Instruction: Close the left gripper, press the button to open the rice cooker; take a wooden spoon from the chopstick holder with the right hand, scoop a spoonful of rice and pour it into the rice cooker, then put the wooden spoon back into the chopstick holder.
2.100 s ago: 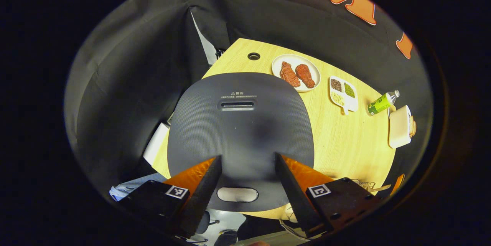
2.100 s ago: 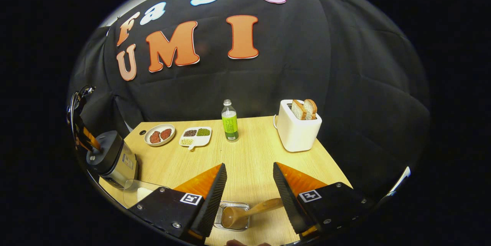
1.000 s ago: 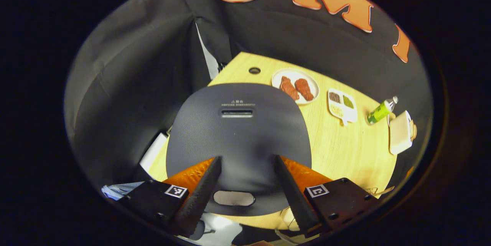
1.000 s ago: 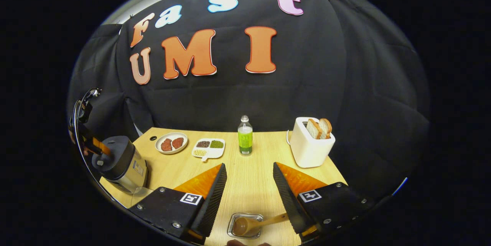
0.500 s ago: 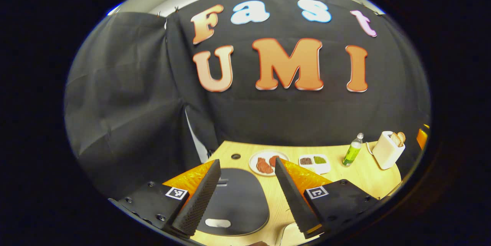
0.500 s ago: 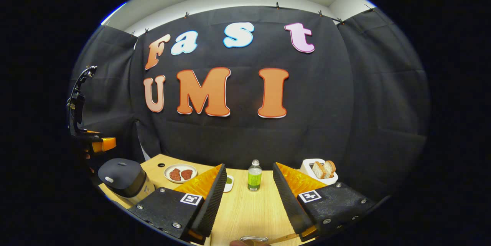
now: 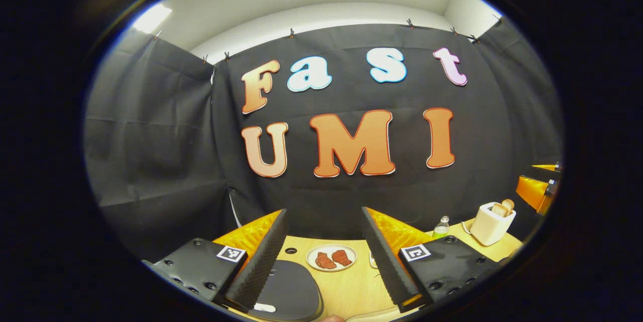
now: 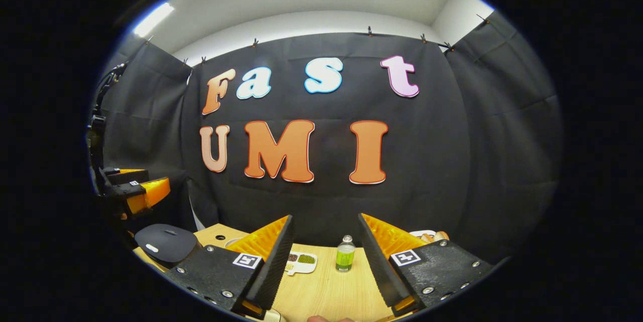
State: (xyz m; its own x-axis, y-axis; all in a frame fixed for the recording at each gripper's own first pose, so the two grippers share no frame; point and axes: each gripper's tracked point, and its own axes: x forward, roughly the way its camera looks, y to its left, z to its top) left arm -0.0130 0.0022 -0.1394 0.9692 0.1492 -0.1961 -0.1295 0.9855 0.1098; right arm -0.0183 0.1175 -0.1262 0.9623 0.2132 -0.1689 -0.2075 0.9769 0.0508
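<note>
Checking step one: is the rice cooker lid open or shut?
Shut: the rice cooker lid lies flat, and the left gripper is open above it.

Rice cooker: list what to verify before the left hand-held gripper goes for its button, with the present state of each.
1. Left hand-held gripper closed for pressing: not ok, its jaws stand wide apart.
2. Rice cooker lid down: ok, it sits flat and shut.
3. Button free of obstruction: ok, the pale button on the lid's front edge lies bare.
4. Left hand-held gripper lined up on the button: not ok, it hangs above the cooker, aimed well above it.
5. Right hand-held gripper open and empty for the spoon: ok, nothing sits between its fingers.
6. Wooden spoon ready in the chopstick holder: cannot tell.
</note>
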